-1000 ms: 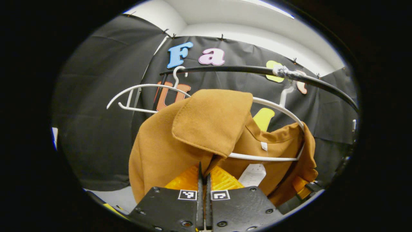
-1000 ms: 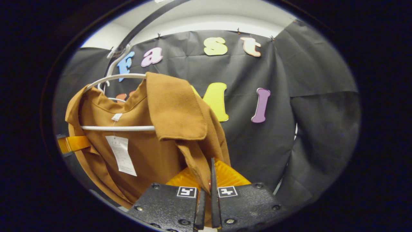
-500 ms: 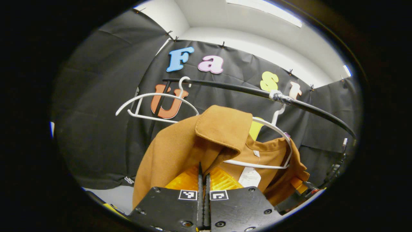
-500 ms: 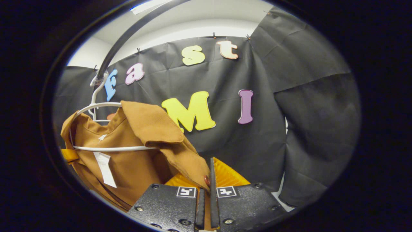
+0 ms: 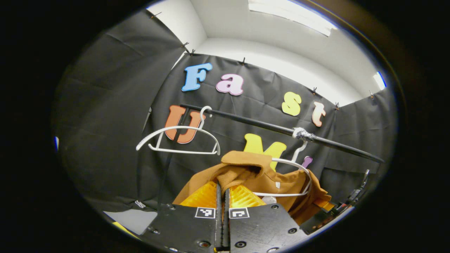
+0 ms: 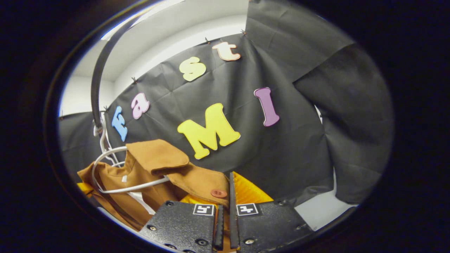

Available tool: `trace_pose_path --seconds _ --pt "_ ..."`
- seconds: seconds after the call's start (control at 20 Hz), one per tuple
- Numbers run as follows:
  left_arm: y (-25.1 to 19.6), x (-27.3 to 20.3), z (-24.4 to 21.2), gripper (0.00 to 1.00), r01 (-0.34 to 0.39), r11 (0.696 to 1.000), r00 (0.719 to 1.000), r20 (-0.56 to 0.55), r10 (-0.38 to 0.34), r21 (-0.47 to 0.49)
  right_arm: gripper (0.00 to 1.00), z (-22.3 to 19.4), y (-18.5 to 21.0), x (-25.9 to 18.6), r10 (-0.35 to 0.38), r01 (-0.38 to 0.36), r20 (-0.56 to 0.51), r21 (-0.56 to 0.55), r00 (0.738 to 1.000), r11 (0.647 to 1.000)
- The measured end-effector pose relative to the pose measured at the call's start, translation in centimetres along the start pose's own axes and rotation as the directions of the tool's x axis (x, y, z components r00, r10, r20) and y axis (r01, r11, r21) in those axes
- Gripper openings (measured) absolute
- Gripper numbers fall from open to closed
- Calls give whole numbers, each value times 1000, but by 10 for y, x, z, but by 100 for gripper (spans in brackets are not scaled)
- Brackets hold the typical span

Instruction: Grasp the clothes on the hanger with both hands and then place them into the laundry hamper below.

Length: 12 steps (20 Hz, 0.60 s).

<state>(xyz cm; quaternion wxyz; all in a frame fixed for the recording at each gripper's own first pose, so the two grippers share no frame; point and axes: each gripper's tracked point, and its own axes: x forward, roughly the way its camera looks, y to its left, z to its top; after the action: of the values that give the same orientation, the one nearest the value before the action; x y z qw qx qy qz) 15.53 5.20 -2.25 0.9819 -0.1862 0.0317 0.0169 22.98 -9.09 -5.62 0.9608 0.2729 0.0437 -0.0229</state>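
A brown coat (image 5: 260, 175) hangs partly on a white hanger (image 5: 297, 165) hooked on the black rail (image 5: 267, 128). In the left gripper view my left gripper (image 5: 222, 189) is shut on the coat's front edge below its collar. In the right gripper view my right gripper (image 6: 226, 191) is shut on the other front edge of the brown coat (image 6: 158, 172), beside a round button (image 6: 218, 193). The white hanger (image 6: 116, 175) still runs through the coat's neck. The other gripper (image 5: 330, 211) peeks out at the coat's far side.
A second, bare white hanger (image 5: 179, 140) hangs on the rail to the left of the coat. Black cloth walls the booth all around. A strip of pale floor (image 6: 320, 209) shows low on the right of the right gripper view.
Both grippers have pulled back and down with the coat edges held. The coat, hanger and rail now look smaller and farther off, and the coat's fronts are drawn off the hanger's ends.
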Motion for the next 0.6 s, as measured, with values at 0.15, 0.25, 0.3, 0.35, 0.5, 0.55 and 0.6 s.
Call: trace_pose_path --seconds 0.15,0.25,0.3,0.35,0.5,0.55,0.6 --pt "9 4 11 7 -4 1000 1000 6 4 -8 8 14 -7 13 8 -9 17 88 1000 996" --pt "15 8 20 7 -4 1000 1000 12 4 -20 7 20 -13 20 9 -11 22 125 1000 992" --pt "18 10 22 7 -5 1000 1000 13 5 -25 6 20 -13 26 13 -15 17 150 1000 989" --pt "20 12 24 7 -4 999 1000 12 4 -32 5 21 -14 33 19 -20 10 176 1000 984" --pt "22 14 30 7 4 999 1000 14 -3 -45 5 23 -13 48 32 -30 -5 216 999 976" --pt "24 16 33 6 2 999 1000 16 -1 -42 5 23 -15 49 33 -31 -6 221 999 975" --pt "26 18 33 7 4 999 1000 13 -3 -45 5 26 -16 53 33 -30 -9 228 999 973"
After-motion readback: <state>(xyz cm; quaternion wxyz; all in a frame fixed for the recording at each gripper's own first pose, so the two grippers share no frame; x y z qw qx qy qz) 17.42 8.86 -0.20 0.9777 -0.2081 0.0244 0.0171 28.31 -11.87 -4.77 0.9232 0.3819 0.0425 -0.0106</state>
